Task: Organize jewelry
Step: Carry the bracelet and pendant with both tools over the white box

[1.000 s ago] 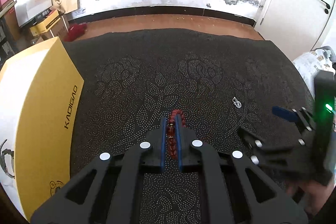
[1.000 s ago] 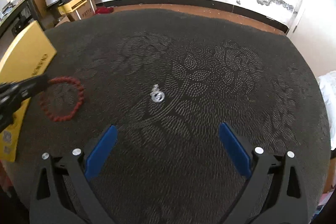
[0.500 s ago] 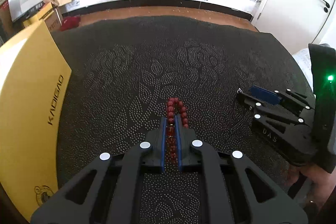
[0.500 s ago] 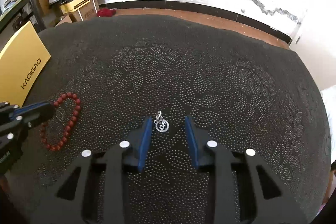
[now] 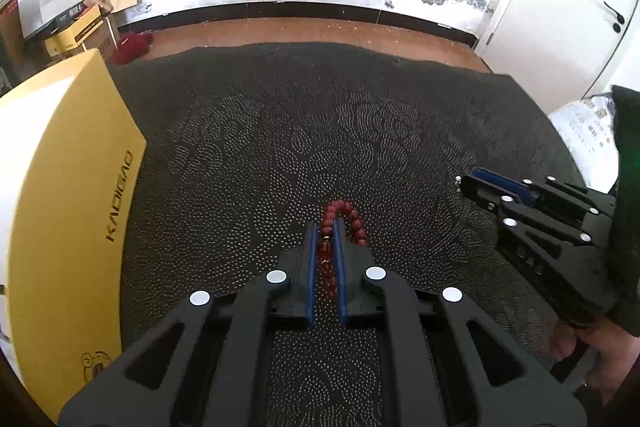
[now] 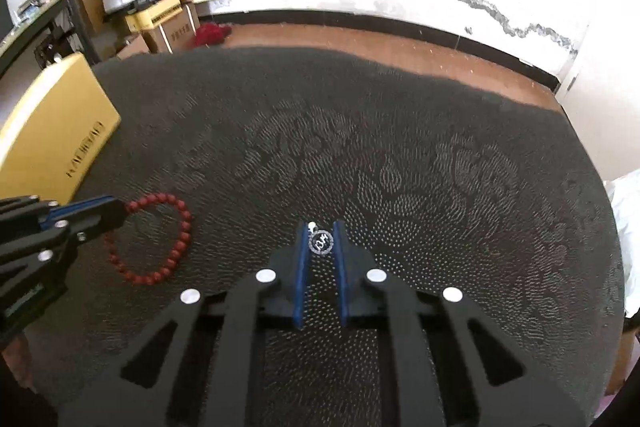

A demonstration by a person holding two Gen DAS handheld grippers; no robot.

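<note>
The left gripper (image 5: 324, 227) reaches forward low over the dark patterned mat (image 5: 360, 131), its blue-padded fingers (image 5: 310, 255) pressed together on one side of the red bead bracelet (image 5: 344, 215). In the left wrist view the beads run back between the pads and loop out past the fingertips toward 12 o'clock. From the right wrist view the same gripper (image 6: 116, 213) enters from 9 o'clock, lying nearly level, and the bracelet (image 6: 176, 239) hangs as an open loop from its tip, the far side curving down toward 6 o'clock over the mat (image 6: 400, 155).

The right gripper (image 6: 320, 231) points straight ahead at the middle of the mat, its fingers (image 6: 301, 251) drawn in close on either side of the small silver ring pendant (image 6: 321, 242); the pads sit against its rim. A tiny white end of the pendant pokes out at 12 o'clock. Whether it is lifted off the mat cannot be told. In the left wrist view this gripper (image 5: 466, 183) comes in from 3 o'clock, tilted slightly down, with the person's hand (image 5: 592, 355) on its handle at 4 o'clock.

A yellow box (image 5: 68, 195) marked KADIGAO lies along the mat's edge at 9 o'clock.
</note>
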